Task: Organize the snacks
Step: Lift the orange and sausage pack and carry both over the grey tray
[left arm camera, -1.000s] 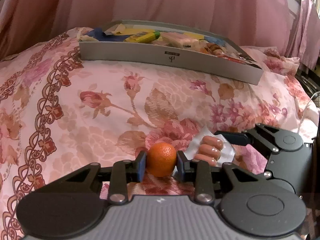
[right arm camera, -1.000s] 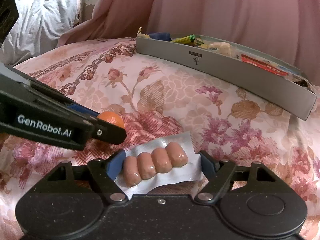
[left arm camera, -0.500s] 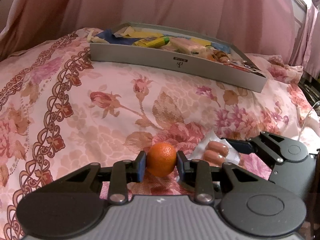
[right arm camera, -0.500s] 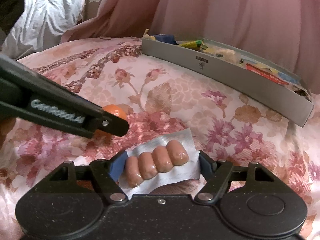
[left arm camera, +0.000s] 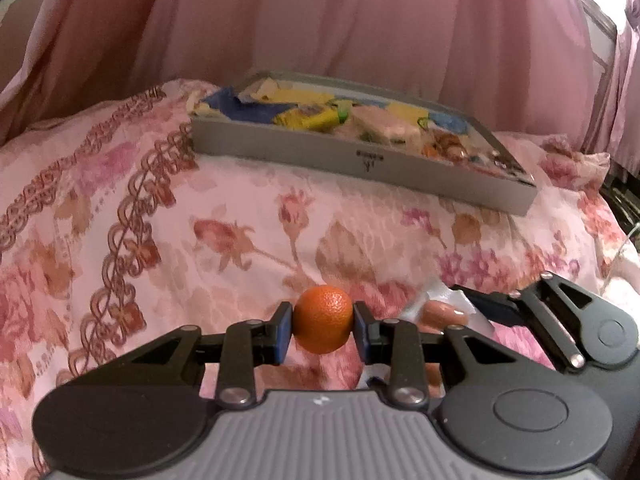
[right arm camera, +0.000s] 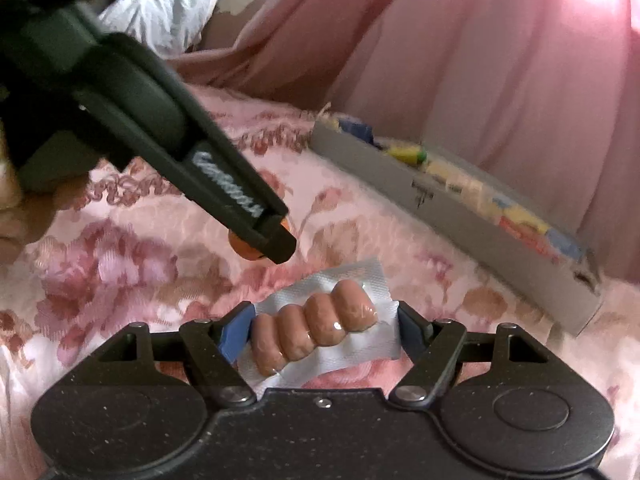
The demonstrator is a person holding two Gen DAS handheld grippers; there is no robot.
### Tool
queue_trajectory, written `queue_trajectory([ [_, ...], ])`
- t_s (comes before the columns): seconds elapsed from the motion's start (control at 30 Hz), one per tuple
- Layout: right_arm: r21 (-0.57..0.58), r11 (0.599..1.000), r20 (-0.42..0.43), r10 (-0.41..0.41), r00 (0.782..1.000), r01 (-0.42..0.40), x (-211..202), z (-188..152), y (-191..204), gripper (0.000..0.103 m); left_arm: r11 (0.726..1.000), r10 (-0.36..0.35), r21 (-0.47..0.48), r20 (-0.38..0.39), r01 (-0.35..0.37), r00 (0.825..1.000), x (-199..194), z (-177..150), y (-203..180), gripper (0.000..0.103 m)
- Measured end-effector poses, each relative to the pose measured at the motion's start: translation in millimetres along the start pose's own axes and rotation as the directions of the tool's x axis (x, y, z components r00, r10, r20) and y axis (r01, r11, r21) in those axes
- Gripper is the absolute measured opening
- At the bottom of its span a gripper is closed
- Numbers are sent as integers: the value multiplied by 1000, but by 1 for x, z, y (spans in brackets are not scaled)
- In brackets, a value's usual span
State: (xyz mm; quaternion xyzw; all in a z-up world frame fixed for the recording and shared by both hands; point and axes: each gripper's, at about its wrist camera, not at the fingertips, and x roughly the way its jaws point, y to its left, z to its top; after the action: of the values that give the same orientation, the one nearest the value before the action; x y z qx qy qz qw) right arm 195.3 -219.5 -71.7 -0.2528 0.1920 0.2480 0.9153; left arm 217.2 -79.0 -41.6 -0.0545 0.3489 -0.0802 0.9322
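My left gripper is shut on a small orange mandarin, held above the floral bedspread. In the right wrist view that gripper crosses from the upper left, with the mandarin partly hidden behind its tip. My right gripper is shut on a clear packet of small sausages, its fingers pressing the packet's edges. The same packet shows to the right in the left wrist view. A grey snack tray full of wrapped snacks lies farther back on the bed; it also appears at the right as the tray.
A pink floral bedspread covers the whole surface. Pink curtains hang behind the tray. A white pillow sits at the far left in the right wrist view. A hand shows at the left edge.
Both grippers have risen off the bedspread with their loads and the views have tilted. The left gripper now sits higher and closer in the right wrist view.
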Motion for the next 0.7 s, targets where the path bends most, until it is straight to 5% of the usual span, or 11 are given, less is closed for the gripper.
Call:
queue_trajectory([
  [0.13,-3,999,80,-47,996,48,-8,6,-5,76,1000,13,0,44,-13,999,-2,16,0,35],
  [0.33,9,989,231,-146,962,148,-15,23,-27,76,1000,28,5,114,-29,993,-2,53,-2,35],
  [0.7,294,877,245,-454,857,381,13,52,-113,76,998,59,-15,253,-57,966,30,138,-17,35],
])
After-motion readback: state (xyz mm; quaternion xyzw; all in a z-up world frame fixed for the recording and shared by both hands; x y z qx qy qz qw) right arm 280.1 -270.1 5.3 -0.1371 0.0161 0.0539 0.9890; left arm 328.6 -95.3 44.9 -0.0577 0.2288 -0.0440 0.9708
